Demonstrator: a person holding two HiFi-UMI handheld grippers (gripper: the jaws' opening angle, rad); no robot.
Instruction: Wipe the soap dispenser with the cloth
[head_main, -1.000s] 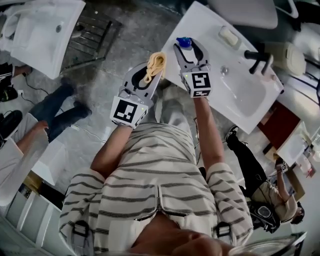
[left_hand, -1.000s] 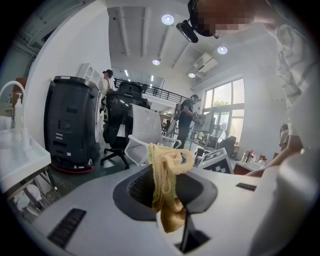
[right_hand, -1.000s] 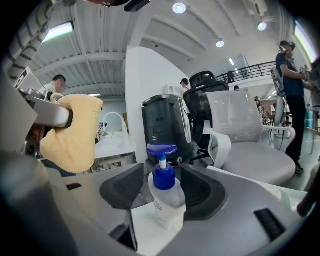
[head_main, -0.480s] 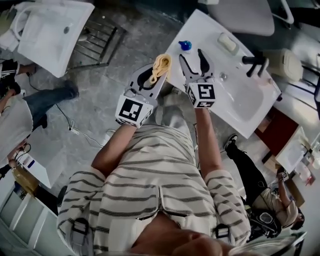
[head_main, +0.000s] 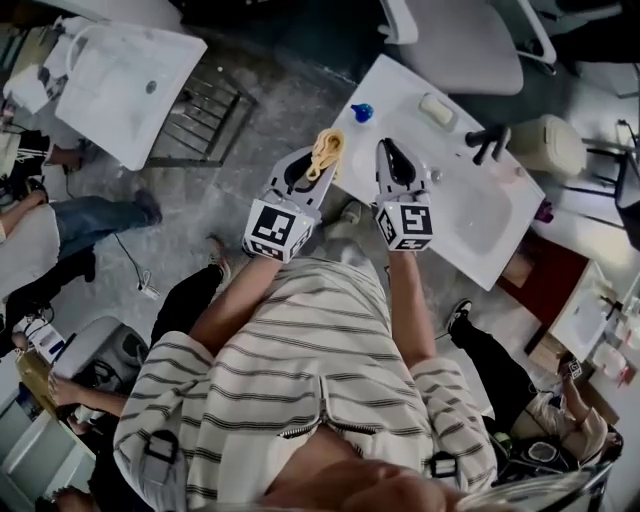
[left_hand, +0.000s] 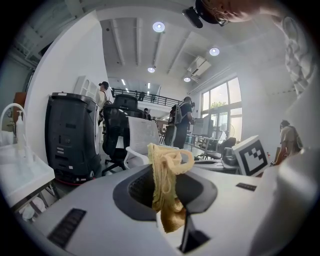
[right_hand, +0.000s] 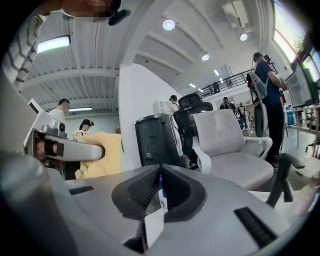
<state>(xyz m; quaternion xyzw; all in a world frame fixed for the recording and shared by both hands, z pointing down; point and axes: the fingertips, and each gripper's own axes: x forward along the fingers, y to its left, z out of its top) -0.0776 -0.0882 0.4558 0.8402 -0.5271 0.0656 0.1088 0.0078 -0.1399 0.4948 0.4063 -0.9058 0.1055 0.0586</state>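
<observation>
Two grippers side by side at near edge of washbasin (head_main: 398, 92)

Head view: left gripper (head_main: 314, 166) clamped on yellow cloth (head_main: 325, 150), bunch riding above tips. Right gripper (head_main: 390, 152) narrow, jaws just been closing, nothing between them. Soap dispenser (head_main: 362, 112), blue cap up, stands on washbasin corner just ahead, between both grippers, apart from each

Left gripper view: cloth (left_hand: 165, 182) pinched, tail hanging

Right gripper view: slit only, blue sliver beyond

Judgement: cloth must travel forward and rightward to meet dispenser
</observation>
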